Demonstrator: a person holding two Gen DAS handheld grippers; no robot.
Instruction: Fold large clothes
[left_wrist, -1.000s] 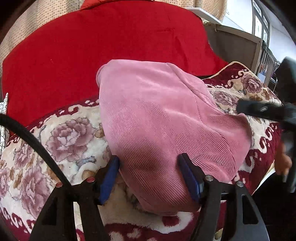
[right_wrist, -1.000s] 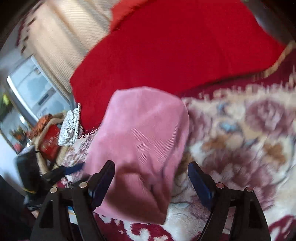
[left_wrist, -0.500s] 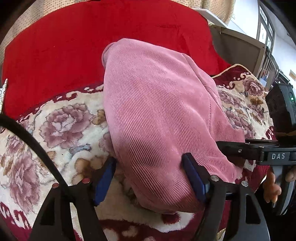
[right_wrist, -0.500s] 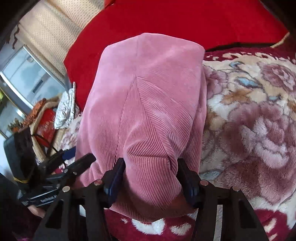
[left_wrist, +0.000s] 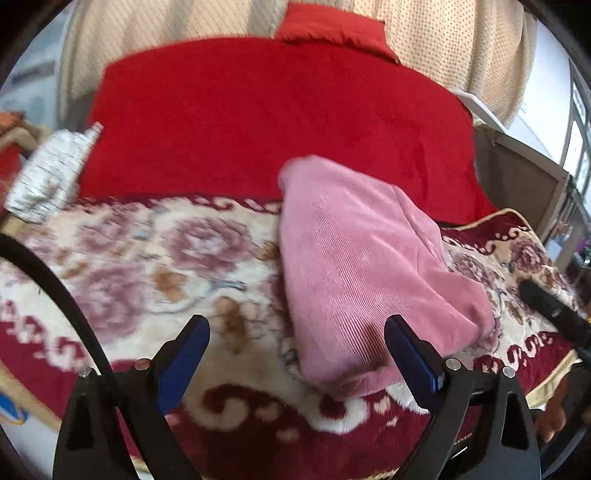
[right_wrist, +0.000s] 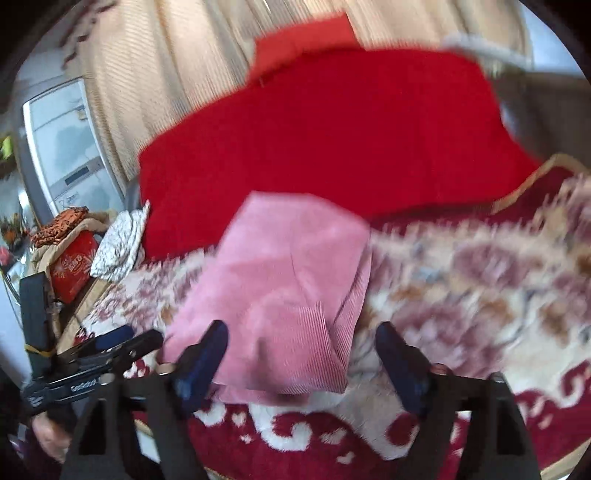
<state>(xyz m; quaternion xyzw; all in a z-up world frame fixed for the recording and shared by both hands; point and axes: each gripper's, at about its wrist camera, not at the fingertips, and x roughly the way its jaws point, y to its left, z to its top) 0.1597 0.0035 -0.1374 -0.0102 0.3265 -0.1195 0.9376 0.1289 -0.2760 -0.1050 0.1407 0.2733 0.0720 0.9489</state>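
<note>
A pink corduroy garment (left_wrist: 362, 266) lies folded into a compact bundle on the floral blanket (left_wrist: 147, 258); it also shows in the right wrist view (right_wrist: 288, 288). My left gripper (left_wrist: 299, 354) is open and empty, just in front of the bundle's near left corner. My right gripper (right_wrist: 303, 354) is open and empty, in front of the bundle's near right corner. The left gripper shows at the lower left of the right wrist view (right_wrist: 110, 354). The right gripper's tip shows at the right edge of the left wrist view (left_wrist: 546, 306).
A big red cushion (left_wrist: 280, 122) stands behind the blanket. A white patterned cloth (left_wrist: 51, 173) lies at the far left, next to a red bag (right_wrist: 74, 266). Beige curtains (right_wrist: 166, 74) hang behind. The blanket's near edge (left_wrist: 546, 384) drops off at the right.
Both grippers have opened, let go of the pink bundle and pulled back. The bundle now rests lower on the blanket.
</note>
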